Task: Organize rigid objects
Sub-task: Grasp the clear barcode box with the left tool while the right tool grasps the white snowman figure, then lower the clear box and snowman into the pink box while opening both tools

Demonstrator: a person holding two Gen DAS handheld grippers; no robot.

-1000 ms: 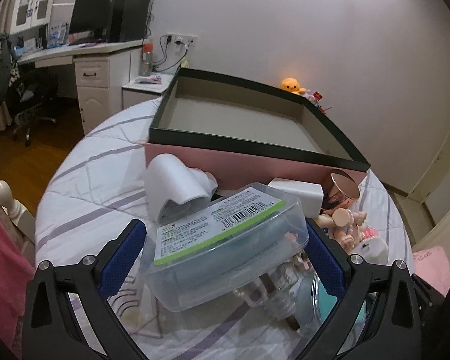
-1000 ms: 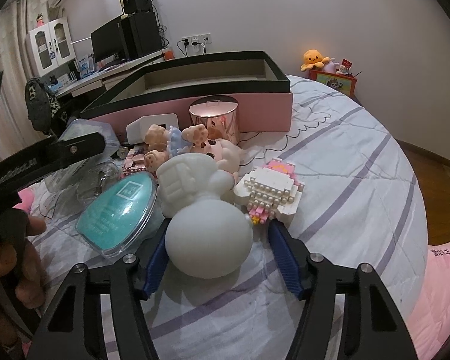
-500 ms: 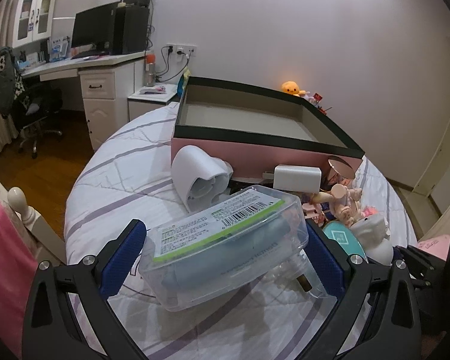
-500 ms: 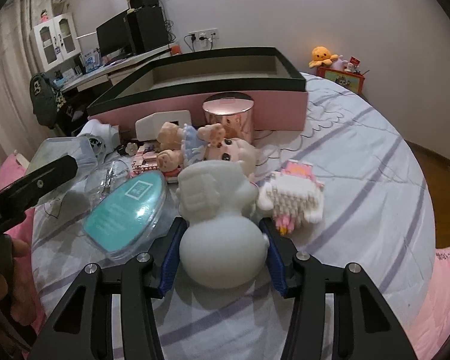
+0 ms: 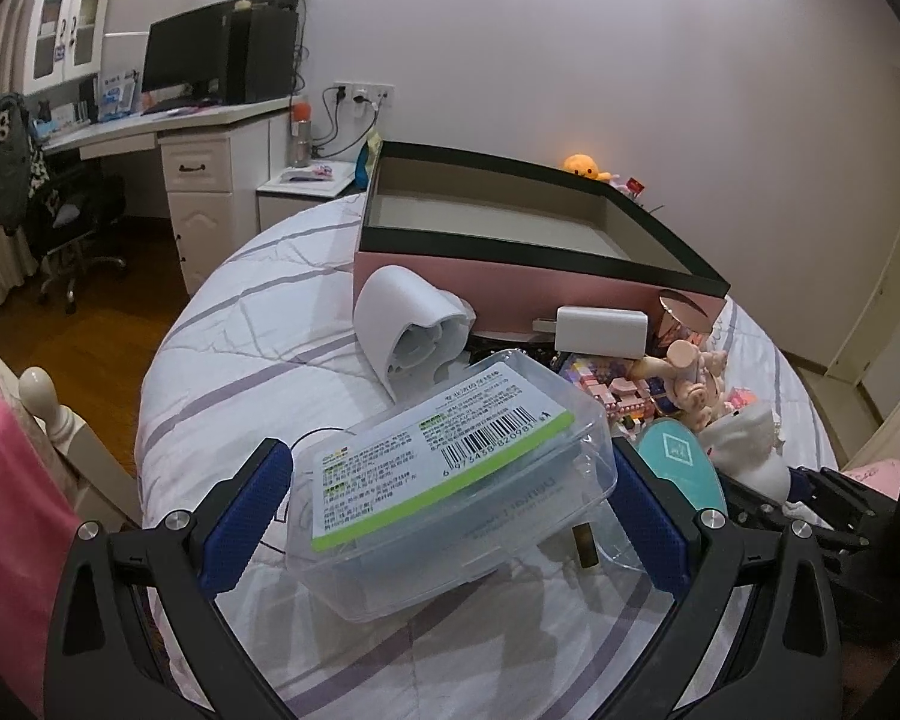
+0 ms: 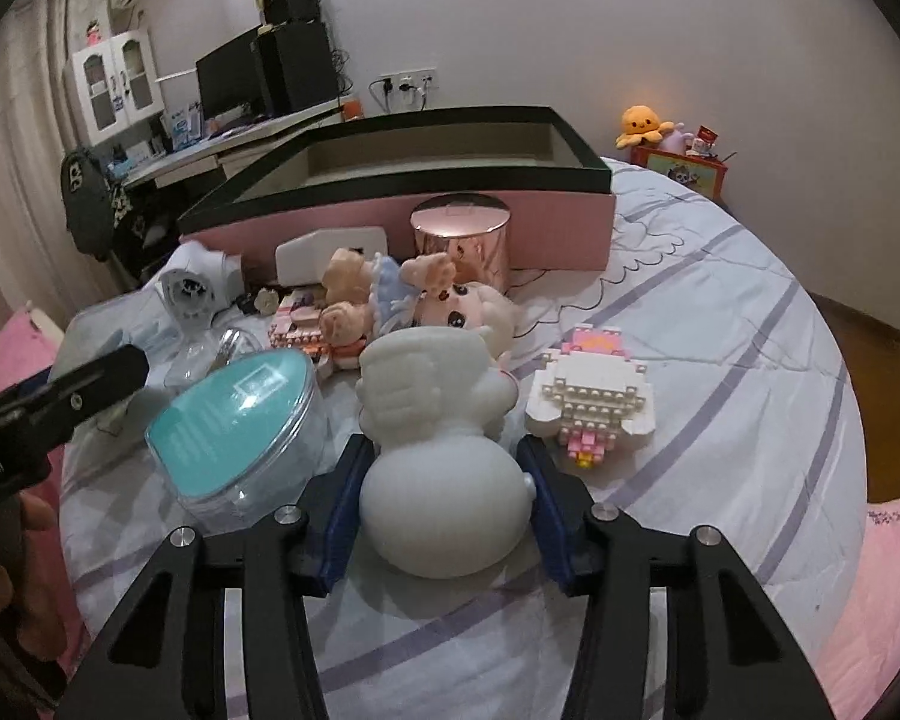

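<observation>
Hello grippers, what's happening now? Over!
Right gripper shut on white figure. Left gripper holds clear box. Pink box empty; toys crowd its front.

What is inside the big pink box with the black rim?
The big pink box looks empty from here: only its pale inner walls and part of its floor show. The near wall hides the floor closest to both cameras, so something small could lie there unseen.
</observation>
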